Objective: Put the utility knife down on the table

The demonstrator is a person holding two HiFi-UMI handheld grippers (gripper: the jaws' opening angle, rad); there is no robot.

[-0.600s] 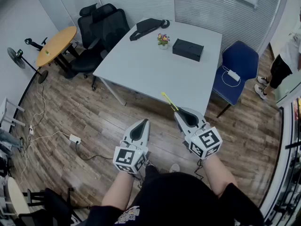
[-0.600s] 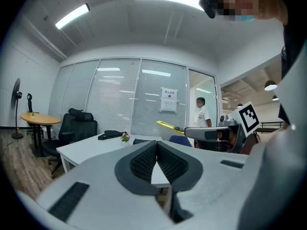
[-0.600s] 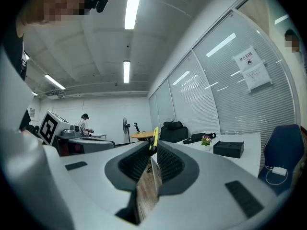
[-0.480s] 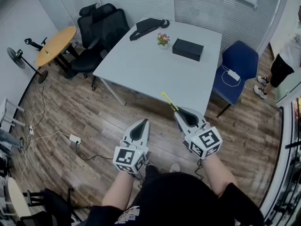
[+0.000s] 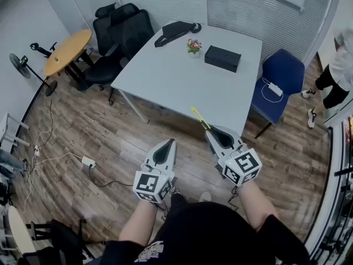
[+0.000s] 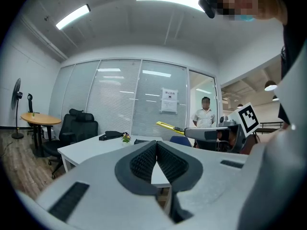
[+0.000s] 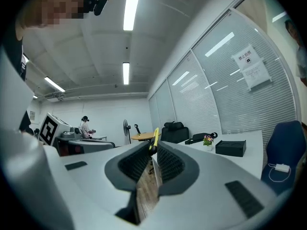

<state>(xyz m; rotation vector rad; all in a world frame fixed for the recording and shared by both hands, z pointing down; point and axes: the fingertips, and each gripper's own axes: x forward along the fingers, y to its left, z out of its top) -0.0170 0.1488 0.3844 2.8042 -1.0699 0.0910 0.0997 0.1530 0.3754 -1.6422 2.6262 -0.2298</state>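
Observation:
A slim yellow utility knife sticks out forward-left from the tips of my right gripper, which is shut on it just off the near edge of the white table. In the right gripper view the yellow knife rises from between the closed jaws. My left gripper hangs over the wooden floor, short of the table, jaws shut with nothing between them. From the left gripper view the knife shows at the right, held by the other gripper.
On the table's far side lie a black box, a small flower pot and a black bag. A blue chair stands at the right, black office chairs and a round wooden table at the left. A person stands far right.
Both grippers hold almost still; the view has shifted slightly. The person at the far right has stepped a little further away.

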